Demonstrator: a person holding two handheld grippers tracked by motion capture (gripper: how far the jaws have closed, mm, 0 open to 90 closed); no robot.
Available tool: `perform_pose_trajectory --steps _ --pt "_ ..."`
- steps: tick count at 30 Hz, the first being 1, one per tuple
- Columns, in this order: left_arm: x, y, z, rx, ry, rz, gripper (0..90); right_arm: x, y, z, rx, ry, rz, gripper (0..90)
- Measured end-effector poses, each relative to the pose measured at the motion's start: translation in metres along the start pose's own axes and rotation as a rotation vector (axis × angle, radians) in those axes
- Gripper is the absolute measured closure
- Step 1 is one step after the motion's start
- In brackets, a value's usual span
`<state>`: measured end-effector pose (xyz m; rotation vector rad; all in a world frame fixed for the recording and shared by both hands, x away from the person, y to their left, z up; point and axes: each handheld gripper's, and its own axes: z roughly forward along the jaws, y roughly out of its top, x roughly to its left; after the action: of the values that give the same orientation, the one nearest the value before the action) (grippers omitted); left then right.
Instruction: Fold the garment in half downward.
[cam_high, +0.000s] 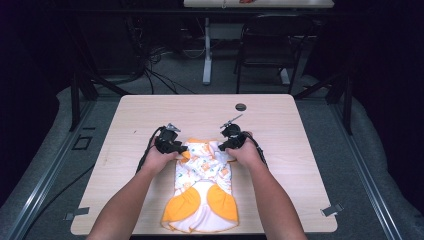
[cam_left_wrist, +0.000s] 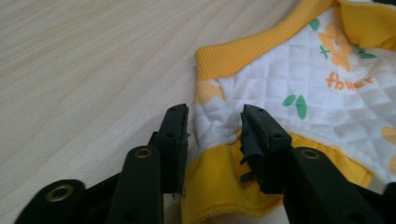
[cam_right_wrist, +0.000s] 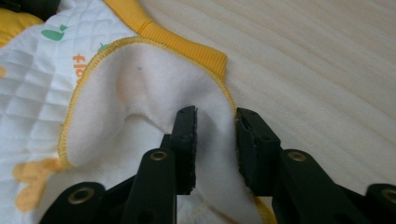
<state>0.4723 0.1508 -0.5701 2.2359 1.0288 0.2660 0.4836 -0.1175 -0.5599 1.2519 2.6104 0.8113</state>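
Baby garment (cam_high: 202, 192) flat on table (cam_high: 150, 110), near-centre; long axis 6-to-12 o'clock, orange leg end at 6, top edge pointing 12.

Left gripper (cam_high: 172, 145) at garment's 11 o'clock corner; left gripper view: jaws straddle bunched quilted cloth (cam_left_wrist: 215, 126), grasping it.

Right gripper (cam_high: 231, 142) at 1 o'clock corner; right gripper view: jaws clamp fold of white lining (cam_right_wrist: 215, 130).

Both hands equally near top edge; judged next: lift or fold toward 6.
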Motion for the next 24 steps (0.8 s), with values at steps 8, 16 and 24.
perform_pose_trajectory --steps 8,16,24 --pt "-0.001 0.000 -0.001 0.012 -0.018 -0.006 79.1 0.005 0.000 0.000 0.003 0.021 -0.014 83.3" --pt "-0.003 0.002 -0.003 0.035 -0.019 -0.011 83.5 0.011 0.000 -0.002 0.024 0.018 -0.054 86.6" --pt "-0.005 0.004 -0.009 0.026 -0.011 -0.007 84.2 0.013 0.004 -0.013 -0.013 0.033 -0.055 86.9"
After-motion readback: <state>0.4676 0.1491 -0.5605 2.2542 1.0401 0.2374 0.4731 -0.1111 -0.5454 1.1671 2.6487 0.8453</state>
